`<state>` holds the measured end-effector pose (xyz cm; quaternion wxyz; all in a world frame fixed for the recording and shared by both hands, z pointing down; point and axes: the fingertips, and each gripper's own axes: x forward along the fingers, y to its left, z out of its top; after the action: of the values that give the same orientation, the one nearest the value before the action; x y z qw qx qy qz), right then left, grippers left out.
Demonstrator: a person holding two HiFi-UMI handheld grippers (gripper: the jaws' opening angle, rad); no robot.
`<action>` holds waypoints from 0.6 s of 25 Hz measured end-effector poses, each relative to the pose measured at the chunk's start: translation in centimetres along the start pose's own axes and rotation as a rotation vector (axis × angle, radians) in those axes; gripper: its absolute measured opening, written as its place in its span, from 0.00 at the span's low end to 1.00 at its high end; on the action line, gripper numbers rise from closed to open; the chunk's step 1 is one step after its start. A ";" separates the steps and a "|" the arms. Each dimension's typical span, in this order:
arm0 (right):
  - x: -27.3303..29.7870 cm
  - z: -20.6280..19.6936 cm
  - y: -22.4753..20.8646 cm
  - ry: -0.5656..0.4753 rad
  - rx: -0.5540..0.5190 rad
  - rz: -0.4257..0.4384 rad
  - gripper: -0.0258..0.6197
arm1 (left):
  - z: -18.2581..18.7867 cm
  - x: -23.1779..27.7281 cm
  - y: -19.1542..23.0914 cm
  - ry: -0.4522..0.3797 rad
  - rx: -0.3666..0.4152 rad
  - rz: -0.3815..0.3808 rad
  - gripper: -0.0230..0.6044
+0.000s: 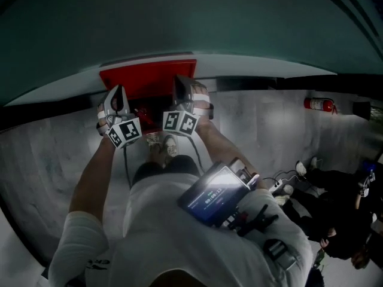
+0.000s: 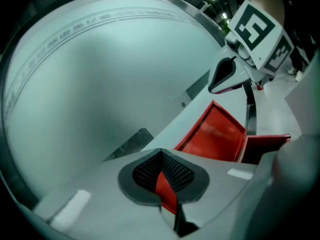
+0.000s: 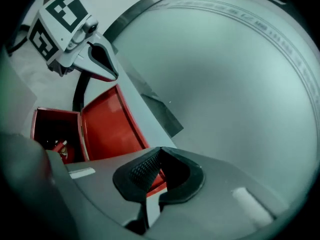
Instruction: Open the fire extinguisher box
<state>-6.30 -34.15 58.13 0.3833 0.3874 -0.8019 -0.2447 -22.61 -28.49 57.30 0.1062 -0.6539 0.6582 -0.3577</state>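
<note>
The red fire extinguisher box (image 1: 146, 79) stands on the floor against the wall with its lid (image 2: 215, 134) swung up and open. Inside the box (image 3: 54, 129) a red extinguisher (image 3: 62, 149) shows. My left gripper (image 1: 117, 95) and right gripper (image 1: 183, 84) hover side by side just in front of the box, over its opening. In the left gripper view the jaws (image 2: 161, 178) are shut on nothing, with only the red box behind them. The right gripper's jaws (image 3: 151, 176) are likewise shut and empty. Each gripper view also catches the other gripper: the right gripper (image 2: 234, 73) and the left gripper (image 3: 98, 60).
A teal wall (image 1: 179, 17) rises behind the box, above a black skirting strip (image 1: 281, 84). Another red extinguisher (image 1: 319, 104) lies at the right by the wall. People sit on the floor at the right (image 1: 338, 220), with cables (image 1: 281, 181) near them. A screen device (image 1: 215, 197) hangs at my chest.
</note>
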 end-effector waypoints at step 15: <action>-16.4 2.3 0.6 -0.120 0.721 0.217 0.06 | 3.2 -17.8 0.2 -0.042 -0.429 0.014 0.04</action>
<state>-1.72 -20.34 50.21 0.1984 0.3952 -0.8939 0.0732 -18.69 -12.87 49.05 -0.0193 -0.6644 0.7213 -0.1948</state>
